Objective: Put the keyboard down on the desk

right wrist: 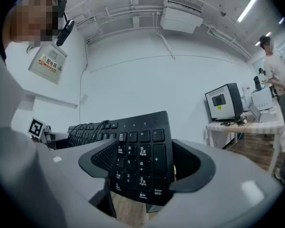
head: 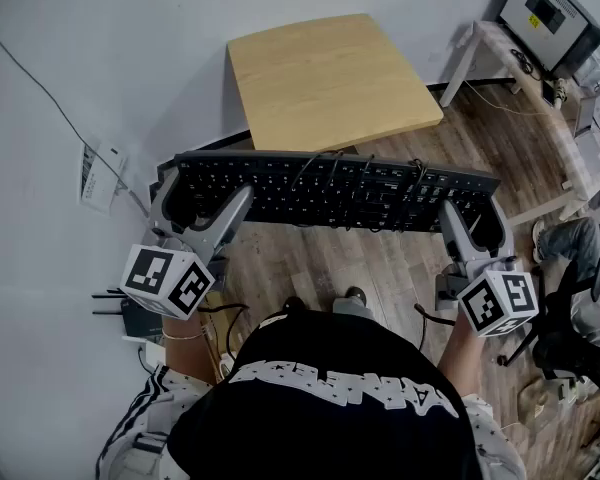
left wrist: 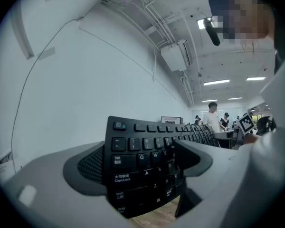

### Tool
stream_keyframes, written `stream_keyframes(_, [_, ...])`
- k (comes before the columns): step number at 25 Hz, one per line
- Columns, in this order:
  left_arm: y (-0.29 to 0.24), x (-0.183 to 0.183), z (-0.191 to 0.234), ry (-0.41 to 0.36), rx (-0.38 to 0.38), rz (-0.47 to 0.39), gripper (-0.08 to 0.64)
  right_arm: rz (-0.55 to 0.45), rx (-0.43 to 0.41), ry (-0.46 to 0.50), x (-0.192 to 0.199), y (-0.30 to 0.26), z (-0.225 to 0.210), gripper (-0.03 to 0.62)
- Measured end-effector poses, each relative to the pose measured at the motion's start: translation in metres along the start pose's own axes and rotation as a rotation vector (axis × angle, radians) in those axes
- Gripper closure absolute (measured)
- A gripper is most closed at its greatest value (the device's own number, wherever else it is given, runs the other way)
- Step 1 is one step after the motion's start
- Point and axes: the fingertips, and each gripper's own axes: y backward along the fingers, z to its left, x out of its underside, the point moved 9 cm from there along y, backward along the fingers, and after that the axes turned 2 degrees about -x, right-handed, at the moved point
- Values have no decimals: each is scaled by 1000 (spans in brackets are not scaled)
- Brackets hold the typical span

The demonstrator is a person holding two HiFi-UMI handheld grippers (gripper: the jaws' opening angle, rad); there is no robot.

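A person stood looking down at a black keyboard held level in the air between two handheld claws. The left claw gripped the keyboard's left end; in the left gripper view its two grey jaws were clamped over the letter keys near Tab and Caps Lock. The right claw gripped the right end, its jaws closed over the number pad. A thin black cable lay looped across the top of the keys. The keyboard hung above a wood-plank floor, just in front of the person and not resting on anything. Beyond it stood a small light-wood tabletop, bare, set against a white wall; the keyboard's far edge appeared close to the tabletop's near edge. At the upper right, a monitor sat on a separate white table.
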Motion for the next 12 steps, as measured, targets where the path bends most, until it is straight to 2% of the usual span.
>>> stream_keyframes(12, [-1, 2, -1, -14, 15, -1, 133, 0, 2, -2, 2, 2, -1, 222])
